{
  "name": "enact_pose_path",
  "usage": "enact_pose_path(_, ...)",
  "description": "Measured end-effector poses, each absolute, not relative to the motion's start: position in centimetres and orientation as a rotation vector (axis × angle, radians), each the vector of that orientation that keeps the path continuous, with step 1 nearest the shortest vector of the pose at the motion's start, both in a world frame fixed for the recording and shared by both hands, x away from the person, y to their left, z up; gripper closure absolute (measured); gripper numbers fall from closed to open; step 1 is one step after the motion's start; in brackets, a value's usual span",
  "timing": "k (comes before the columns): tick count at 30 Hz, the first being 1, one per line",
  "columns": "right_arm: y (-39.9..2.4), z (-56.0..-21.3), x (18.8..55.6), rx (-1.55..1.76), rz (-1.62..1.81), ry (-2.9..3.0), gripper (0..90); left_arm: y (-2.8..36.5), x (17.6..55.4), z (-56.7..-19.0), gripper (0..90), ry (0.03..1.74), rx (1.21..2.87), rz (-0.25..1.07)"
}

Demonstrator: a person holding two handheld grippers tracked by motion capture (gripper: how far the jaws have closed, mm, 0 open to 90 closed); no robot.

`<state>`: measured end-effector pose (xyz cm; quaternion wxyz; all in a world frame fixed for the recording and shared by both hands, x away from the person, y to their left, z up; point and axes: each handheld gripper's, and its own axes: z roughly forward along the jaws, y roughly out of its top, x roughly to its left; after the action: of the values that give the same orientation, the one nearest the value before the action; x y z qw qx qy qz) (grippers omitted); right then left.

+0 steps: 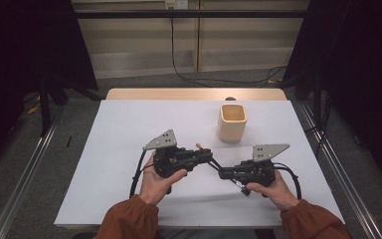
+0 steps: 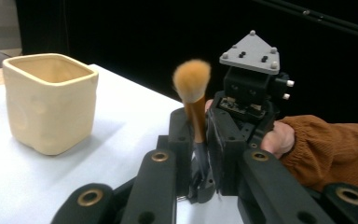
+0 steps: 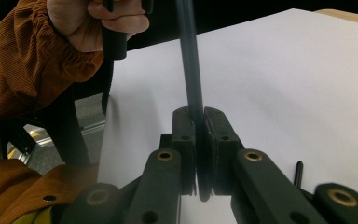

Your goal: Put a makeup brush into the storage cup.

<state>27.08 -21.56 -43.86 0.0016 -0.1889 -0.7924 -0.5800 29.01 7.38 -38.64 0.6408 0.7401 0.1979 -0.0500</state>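
Both your grippers clamp the brush: light, stiff handle, soft bristles; grip mid-handle, it may pivot.

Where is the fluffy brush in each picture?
High view: the brush sits mid-table between the two grippers, its tuft peeking out.
Left gripper view: centre, orange tuft up, clamped between black fingers.
Right gripper view: its dark handle runs up from the fingers.
Shared landmark: the white table.
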Motion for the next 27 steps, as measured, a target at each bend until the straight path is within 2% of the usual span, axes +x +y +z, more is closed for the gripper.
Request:
enact_pose_path(7, -21.8, -43.7, 27.1, -0.61, -1.823, -2.471, 77.7, 7.0, 28.5, -38.2, 83.7, 0.42, 1.714, -0.089)
enact_pose_path(10, -21.8, -43.5, 27.0, -0.606, -1.834, -2.463, 71.8, 7.1, 28.5, -38.3, 83.7, 0.425, 1.718, -0.079)
enact_pose_path(14, -21.8, -43.4, 26.9, -0.609, -1.842, -2.461, 59.7, 7.4, 28.6, -38.1, 83.7, 0.428, 1.712, -0.076)
enact_pose_path(16, -21.9, -43.4, 26.9, -0.62, -1.844, -2.454, 49.0, 7.5, 28.6, -38.1, 83.7, 0.433, 1.711, -0.075)
enact_pose_path(23, -22.0, -43.3, 27.1, -0.695, -1.845, -2.459, 22.0, 8.1, 28.8, -37.9, 83.7, 0.453, 1.715, -0.063)
enact_pose_path(27, -22.1, -43.1, 27.1, -0.721, -1.866, -2.444, 13.1, 8.5, 28.9, -37.7, 83.7, 0.462, 1.715, -0.057)
